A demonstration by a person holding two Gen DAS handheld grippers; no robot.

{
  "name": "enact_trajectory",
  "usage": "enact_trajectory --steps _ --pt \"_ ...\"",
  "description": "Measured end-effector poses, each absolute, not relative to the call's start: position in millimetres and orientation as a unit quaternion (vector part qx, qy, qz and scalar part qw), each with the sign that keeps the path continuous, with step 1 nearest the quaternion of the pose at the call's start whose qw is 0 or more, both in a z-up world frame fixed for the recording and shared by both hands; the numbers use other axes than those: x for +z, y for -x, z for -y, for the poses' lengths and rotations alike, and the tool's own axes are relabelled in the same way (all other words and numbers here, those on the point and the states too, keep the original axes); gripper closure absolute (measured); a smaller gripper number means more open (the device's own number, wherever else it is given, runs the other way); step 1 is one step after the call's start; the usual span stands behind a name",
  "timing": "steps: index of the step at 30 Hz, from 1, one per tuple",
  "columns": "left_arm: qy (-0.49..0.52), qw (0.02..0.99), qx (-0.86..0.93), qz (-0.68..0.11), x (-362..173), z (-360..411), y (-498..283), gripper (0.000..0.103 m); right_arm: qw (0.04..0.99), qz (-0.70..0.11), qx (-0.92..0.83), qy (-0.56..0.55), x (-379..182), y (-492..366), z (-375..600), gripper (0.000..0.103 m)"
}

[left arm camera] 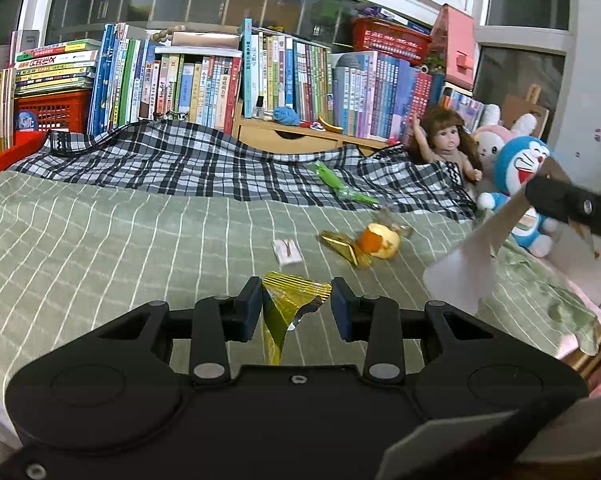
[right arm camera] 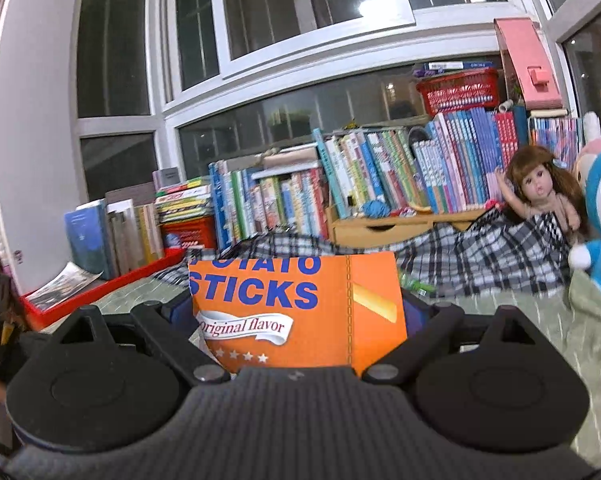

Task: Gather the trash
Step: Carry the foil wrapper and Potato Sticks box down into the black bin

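My left gripper [left arm camera: 295,310] is open low over the green striped bedspread [left arm camera: 100,240]. A crumpled yellow wrapper [left arm camera: 288,300] lies between its blue pads, against the left one. Further off lie a small white wrapper [left arm camera: 287,251], a gold wrapper [left arm camera: 346,246], an orange peel [left arm camera: 380,242] and a green wrapper [left arm camera: 340,184]. My right gripper [right arm camera: 296,304] is shut on an orange potato sticks box [right arm camera: 300,312], which hides most of its fingers. In the left wrist view that box [left arm camera: 468,268] shows its pale side, held up at the right.
A plaid blanket [left arm camera: 180,160] lies across the back of the bed. A doll [left arm camera: 446,140], a pink bunny [left arm camera: 488,140] and a blue cat plush [left arm camera: 520,176] sit at the right. Rows of books [left arm camera: 220,80] and red crates [left arm camera: 48,110] line the window sill.
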State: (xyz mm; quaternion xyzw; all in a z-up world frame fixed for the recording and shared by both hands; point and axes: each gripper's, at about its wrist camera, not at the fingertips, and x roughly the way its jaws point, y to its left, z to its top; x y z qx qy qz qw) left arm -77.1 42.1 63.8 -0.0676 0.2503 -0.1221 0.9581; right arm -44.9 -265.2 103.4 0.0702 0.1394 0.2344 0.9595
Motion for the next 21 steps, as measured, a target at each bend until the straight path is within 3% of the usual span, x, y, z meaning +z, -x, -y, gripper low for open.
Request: enact_trajectory --steps 21 --pt "0.068 0.937 -0.130 -0.317 17.8 -37.3 143.0 0.068 0.939 -0.199 0.278 -0.037 55.5 129.0 255.9 0.010"
